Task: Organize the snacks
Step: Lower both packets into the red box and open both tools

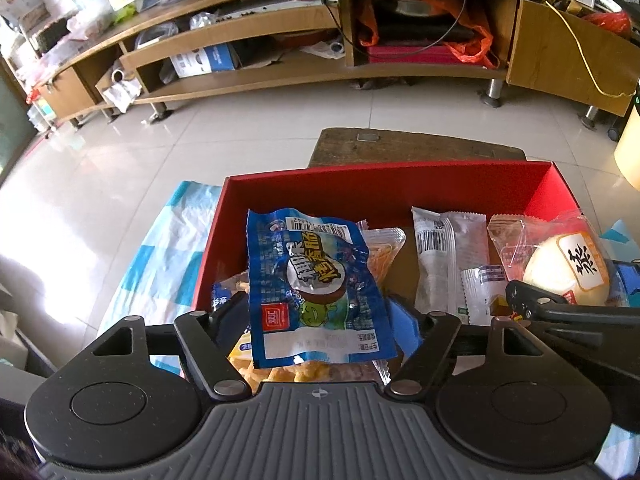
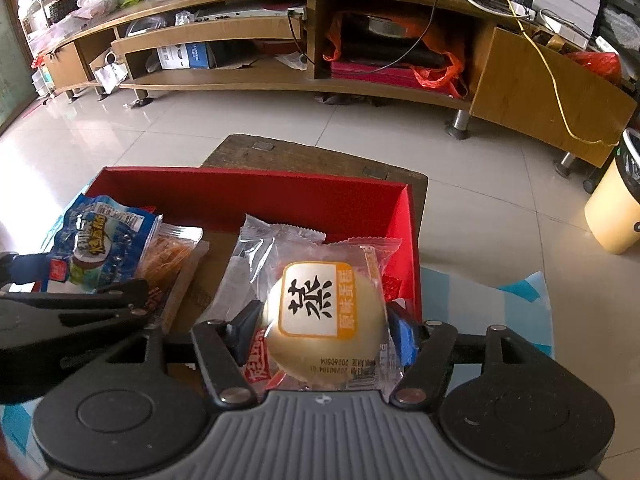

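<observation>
A red box (image 1: 384, 184) stands on a small table and holds several snack packets. My left gripper (image 1: 316, 316) is shut on a blue snack packet (image 1: 312, 280) and holds it over the box's left part. My right gripper (image 2: 326, 328) is shut on a clear-wrapped pale steamed cake (image 2: 320, 320) over the box's right part; the cake also shows in the left wrist view (image 1: 568, 272). In the box lie an orange snack pack (image 1: 380, 256) and grey-white packets (image 1: 440, 256). The blue packet also shows in the right wrist view (image 2: 100, 248).
A blue-and-white cloth (image 1: 160, 264) covers the surface under the box. A dark wooden stool (image 1: 416, 148) stands behind it. A long wooden TV cabinet (image 1: 320, 60) runs along the back. A yellow bin (image 2: 616, 208) stands on the tiled floor at right.
</observation>
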A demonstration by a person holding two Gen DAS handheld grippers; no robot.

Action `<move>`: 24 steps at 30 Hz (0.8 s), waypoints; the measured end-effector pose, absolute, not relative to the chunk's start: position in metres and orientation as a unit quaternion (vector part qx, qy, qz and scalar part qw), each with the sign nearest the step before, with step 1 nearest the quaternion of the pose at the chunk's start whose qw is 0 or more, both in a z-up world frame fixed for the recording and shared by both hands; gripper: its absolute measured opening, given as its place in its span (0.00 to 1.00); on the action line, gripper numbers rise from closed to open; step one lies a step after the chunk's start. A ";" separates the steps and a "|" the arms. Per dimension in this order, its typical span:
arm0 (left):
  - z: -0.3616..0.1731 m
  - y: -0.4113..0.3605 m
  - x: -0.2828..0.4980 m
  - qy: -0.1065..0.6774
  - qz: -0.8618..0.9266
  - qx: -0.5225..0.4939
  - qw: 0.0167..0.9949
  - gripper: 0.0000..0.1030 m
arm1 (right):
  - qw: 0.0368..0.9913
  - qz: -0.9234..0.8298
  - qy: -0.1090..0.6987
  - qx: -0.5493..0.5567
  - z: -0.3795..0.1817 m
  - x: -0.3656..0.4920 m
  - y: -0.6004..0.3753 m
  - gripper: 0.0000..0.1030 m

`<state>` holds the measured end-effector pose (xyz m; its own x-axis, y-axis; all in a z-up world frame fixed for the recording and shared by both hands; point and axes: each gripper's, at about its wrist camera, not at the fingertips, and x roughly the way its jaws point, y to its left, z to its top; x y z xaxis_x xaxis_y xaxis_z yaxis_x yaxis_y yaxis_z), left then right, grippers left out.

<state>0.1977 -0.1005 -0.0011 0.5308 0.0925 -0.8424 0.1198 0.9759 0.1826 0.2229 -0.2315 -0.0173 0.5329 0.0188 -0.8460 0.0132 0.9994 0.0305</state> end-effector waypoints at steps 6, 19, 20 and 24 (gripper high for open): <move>-0.004 -0.102 0.200 0.488 -0.015 0.122 0.864 0.81 | 0.874 -0.001 0.486 0.029 -0.019 0.228 -0.237 0.61; 0.007 -0.087 0.214 0.503 -0.050 0.048 0.862 0.84 | 0.885 0.001 0.462 0.060 -0.012 0.235 -0.246 0.64; 0.009 -0.086 0.214 0.506 -0.058 0.037 0.860 0.84 | 0.885 0.000 0.462 0.063 -0.011 0.236 -0.248 0.65; 0.017 -0.088 0.209 0.501 -0.072 0.033 0.862 0.85 | 0.885 0.000 0.459 0.076 -0.006 0.234 -0.254 0.67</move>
<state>0.2091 -0.0882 0.0175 0.4885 -0.0914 -0.8678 0.1574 0.9874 -0.0154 0.2343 -0.2539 -0.0060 0.5784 0.0694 -0.8128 0.0693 0.9886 0.1338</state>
